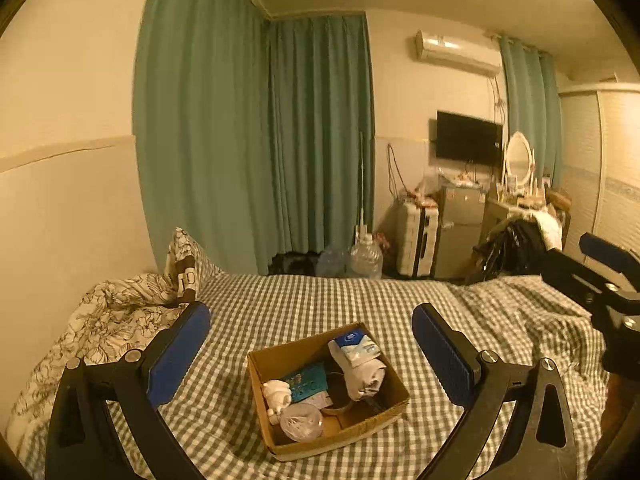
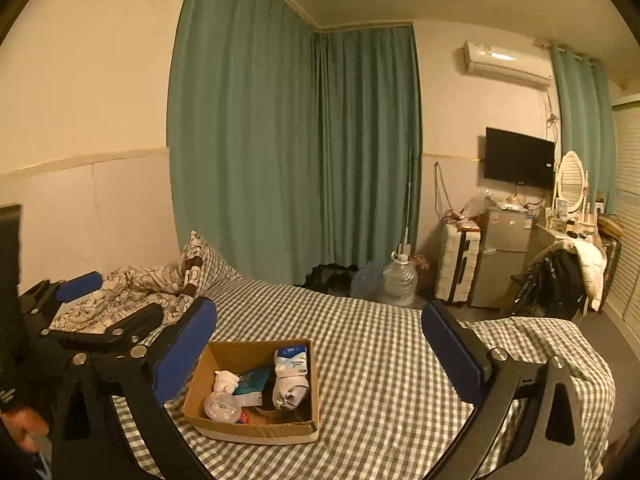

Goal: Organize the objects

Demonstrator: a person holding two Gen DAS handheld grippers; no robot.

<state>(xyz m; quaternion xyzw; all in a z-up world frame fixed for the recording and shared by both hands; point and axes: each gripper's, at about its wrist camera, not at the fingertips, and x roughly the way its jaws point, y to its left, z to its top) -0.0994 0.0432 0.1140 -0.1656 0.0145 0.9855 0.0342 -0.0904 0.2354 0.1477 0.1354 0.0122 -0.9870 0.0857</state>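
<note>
An open cardboard box sits on the checked bed. In it lie a rolled grey sock, a blue-and-white tissue pack, a teal booklet, a small white toy and a clear plastic lid. My left gripper is open and empty, held above and in front of the box. The same box shows in the right wrist view. My right gripper is open and empty, just right of the box. The left gripper also shows there at the left.
A crumpled floral quilt and a pillow lie at the bed's far left. Green curtains hang behind. Beyond the bed stand water jugs, a suitcase, a small fridge and a cluttered chair.
</note>
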